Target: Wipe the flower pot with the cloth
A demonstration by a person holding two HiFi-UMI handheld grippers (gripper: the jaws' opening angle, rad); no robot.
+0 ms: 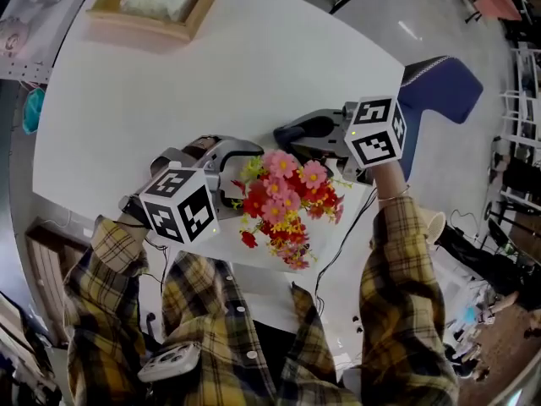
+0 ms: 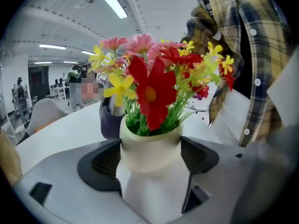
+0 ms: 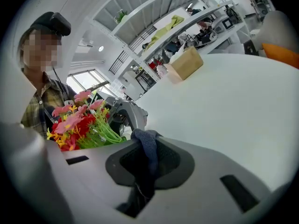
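Your left claw (image 2: pixel 150 158) is clamped on the flower pot (image 2: pixel 150 141). In the left gripper view both dark pads press the cream pot's sides just under its rim, and the pot stands upright between them. Your right claw (image 3: pixel 145 161) is closed on the cloth (image 3: pixel 147 146). The right gripper view shows the dark blue fabric pinched between the pads, with a fold bunched above them.

The head view shows neither grip. From above, the red, pink and yellow flowers (image 1: pixel 286 203) cover the pot entirely. You see only the left marker cube (image 1: pixel 179 207) and the right marker cube (image 1: pixel 377 131), with the claw bodies on either side of the bunch.

The left gripper view adds a dark bluish shape (image 2: pixel 110 122) just behind the pot, to its left. Whether it touches the pot cannot be told. The right gripper view shows the flowers and the other claw's grey body just beyond the cloth, but the pot itself is hidden behind the claw's own body.

Only the head view gives the wider layout. The pot is at the near edge of the white surface (image 1: pixel 237 66). A wooden tray (image 1: pixel 152 8) lies well beyond the pot at the far left. A blue chair (image 1: pixel 441 87) stands off the surface, beyond the pot to its right. No view shows whether the pot rests on the surface.
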